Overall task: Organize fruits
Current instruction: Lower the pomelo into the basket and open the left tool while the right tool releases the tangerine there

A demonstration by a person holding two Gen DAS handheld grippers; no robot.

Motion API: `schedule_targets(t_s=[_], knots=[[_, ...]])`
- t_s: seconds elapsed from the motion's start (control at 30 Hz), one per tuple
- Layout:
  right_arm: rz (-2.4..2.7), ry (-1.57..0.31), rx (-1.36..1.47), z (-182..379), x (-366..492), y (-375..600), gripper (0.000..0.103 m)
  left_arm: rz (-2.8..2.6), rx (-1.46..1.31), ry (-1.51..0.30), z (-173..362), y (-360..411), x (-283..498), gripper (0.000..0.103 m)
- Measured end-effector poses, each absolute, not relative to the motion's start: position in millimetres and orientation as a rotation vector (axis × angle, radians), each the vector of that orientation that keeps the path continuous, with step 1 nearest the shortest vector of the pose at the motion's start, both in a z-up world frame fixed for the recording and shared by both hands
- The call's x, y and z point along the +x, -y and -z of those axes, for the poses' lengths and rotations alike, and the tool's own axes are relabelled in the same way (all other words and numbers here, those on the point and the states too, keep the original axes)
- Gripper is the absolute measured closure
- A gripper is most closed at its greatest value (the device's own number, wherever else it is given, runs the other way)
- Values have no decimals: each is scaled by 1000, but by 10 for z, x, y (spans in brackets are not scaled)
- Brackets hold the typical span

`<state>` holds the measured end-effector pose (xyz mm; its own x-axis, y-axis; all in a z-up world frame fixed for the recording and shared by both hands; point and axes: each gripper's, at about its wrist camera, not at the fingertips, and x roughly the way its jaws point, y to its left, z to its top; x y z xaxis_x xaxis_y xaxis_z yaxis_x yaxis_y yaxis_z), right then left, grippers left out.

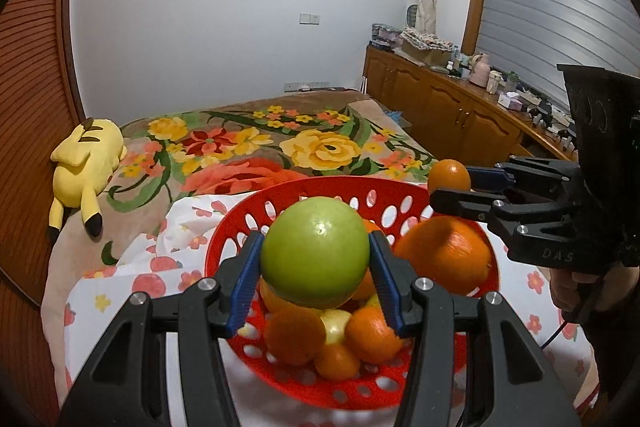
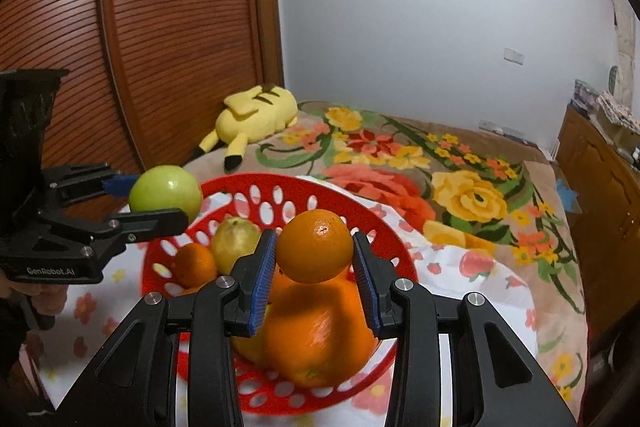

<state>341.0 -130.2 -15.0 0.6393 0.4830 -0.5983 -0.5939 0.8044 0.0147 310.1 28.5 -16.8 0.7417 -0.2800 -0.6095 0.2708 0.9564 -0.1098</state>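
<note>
Looks mostly done: the red basket (image 1: 240, 227) on the bed already has a pile of oranges, while the left gripper (image 1: 315, 259) clamps a green apple (image 1: 315, 253) and the right gripper (image 2: 314, 263) pinches a small orange (image 2: 315, 245) right above it, neither dropped yet.

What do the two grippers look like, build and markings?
Both are black plastic handheld units with linked arms joined by silver rivets and blue ribbed pads on the jaws. The left gripper reads "GenRobot.AI" in pale letters on its body. The right gripper shows embossed "DAS", and a thin black cable hangs below its grip. Each carries a dark block on top.
</note>
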Motion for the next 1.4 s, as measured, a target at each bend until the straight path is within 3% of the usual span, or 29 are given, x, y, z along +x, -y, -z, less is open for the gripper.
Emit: schedule_targets(t_s=[1.07,1.4], knots=[[-643,-655,-140,214,3583,1519,63,283,-8,-777,476,-160,3753,51],[-620,-644,-102,213,3372,1572,63,268,1,-726,336,-136,3438,44]])
